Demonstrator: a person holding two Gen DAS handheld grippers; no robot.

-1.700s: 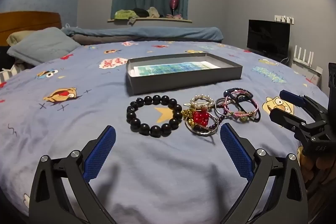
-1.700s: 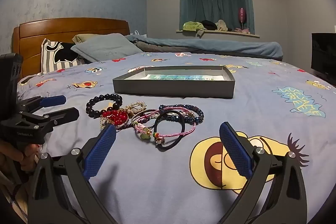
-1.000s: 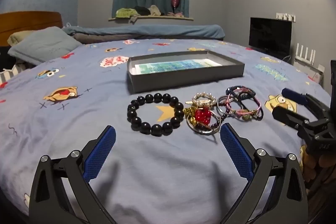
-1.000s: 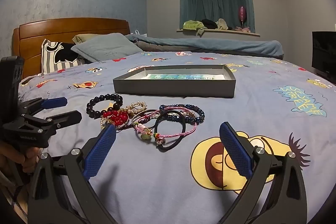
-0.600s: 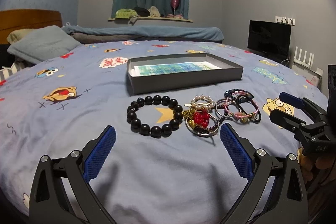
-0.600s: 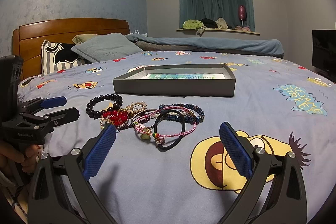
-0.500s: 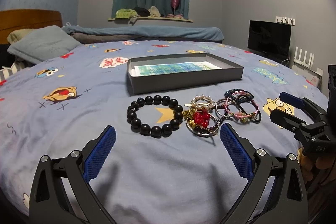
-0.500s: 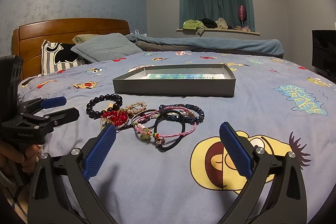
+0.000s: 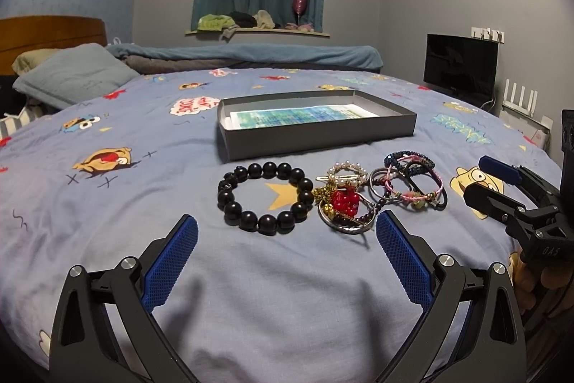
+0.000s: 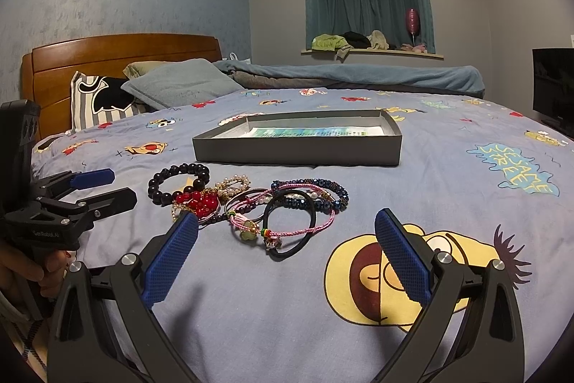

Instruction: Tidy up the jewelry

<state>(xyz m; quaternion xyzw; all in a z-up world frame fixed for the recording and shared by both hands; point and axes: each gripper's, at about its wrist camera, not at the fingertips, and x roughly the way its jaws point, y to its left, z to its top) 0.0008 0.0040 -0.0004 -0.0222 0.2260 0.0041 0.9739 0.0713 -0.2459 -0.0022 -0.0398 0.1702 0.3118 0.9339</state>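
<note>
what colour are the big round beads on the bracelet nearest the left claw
Glossy black. The black bead bracelet shows best in the left wrist view.

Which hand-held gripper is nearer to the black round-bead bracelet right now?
Left. The left hand-held gripper sits open just short of the black round-bead bracelet, facing it. The right hand-held gripper is farther, open, with the bracelet off to its left beyond the other jewelry.

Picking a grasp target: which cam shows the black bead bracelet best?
Left wrist: the black bead bracelet lies as a full open ring, centred ahead of the open left gripper. Right wrist shows it farther left, foreshortened, its near side hidden by the red beaded piece.
</note>
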